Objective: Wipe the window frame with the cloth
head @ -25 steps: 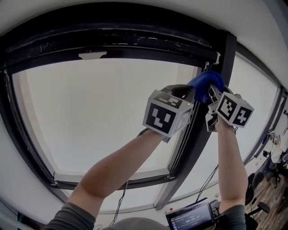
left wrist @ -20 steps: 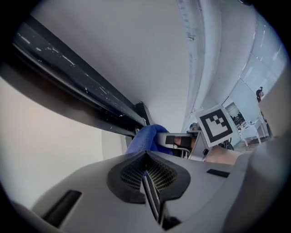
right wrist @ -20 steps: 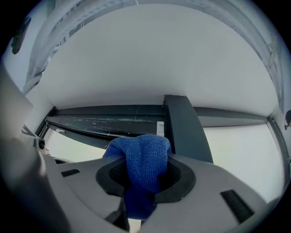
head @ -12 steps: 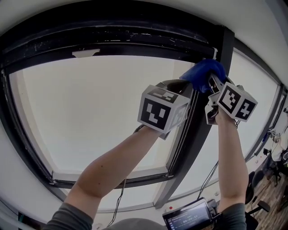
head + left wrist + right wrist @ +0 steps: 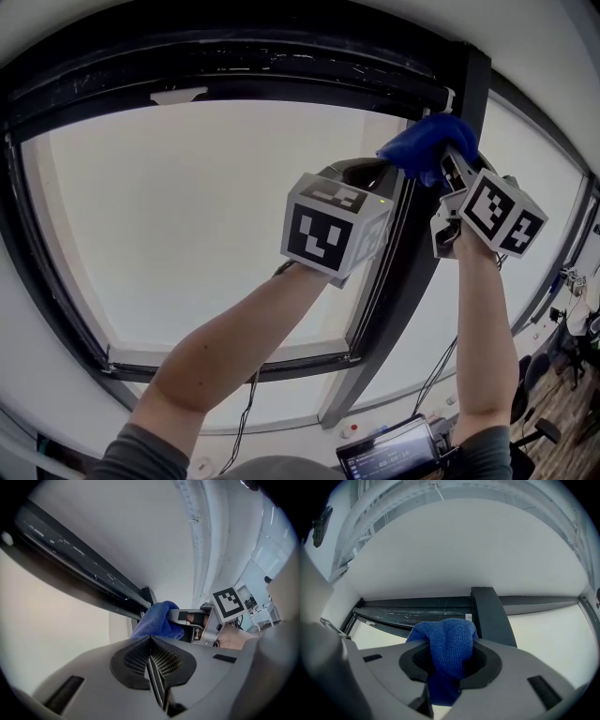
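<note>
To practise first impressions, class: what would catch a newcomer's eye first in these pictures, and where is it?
The blue cloth stands out, pinched in the right claw and held up near the top corner of the black window frame. Beside it, the left claw is shut and empty.

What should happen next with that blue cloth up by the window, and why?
Probably slide the cloth leftward along the top rail: the right gripper pinches it near the corner beside the upright post, and the rail shows pale specks.
</note>
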A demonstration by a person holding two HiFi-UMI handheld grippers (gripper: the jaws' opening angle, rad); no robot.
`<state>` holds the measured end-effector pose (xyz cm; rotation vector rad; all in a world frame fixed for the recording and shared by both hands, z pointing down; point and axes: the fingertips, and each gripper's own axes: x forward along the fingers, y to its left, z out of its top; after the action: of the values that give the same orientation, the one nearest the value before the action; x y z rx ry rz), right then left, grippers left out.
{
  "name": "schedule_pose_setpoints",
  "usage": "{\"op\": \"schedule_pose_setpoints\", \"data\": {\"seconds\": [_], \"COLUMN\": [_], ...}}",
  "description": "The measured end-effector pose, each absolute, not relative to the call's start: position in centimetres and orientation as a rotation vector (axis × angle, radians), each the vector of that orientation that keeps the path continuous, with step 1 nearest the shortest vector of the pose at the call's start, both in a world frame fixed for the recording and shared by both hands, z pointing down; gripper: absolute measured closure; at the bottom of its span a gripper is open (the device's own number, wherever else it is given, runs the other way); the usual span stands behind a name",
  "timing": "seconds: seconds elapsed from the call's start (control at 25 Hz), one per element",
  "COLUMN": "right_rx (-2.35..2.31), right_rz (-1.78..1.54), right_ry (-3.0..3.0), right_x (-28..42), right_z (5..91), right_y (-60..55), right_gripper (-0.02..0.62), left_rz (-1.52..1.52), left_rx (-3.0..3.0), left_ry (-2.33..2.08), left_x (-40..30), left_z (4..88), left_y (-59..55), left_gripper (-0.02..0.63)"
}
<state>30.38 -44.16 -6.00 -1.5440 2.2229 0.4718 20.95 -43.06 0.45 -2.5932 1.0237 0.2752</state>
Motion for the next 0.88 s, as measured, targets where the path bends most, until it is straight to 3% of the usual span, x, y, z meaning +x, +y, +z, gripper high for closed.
{"op": "schedule_pose_setpoints", "data": {"seconds": [0.88], "right_rx": [-1.366], "right_rz": [0.477], "right_ry": [2.249], "right_x": [29.1], "right_z": [-9.6], "right_y": [-45.4], "right_gripper": [0.471], "left_rz": [0.260], "left_rx": [-2.457], "left_ry": [1.182], "left_x": [18.9], "left_z": [-2.4], "left_y": [-41.7], "left_gripper": [0.597]}}
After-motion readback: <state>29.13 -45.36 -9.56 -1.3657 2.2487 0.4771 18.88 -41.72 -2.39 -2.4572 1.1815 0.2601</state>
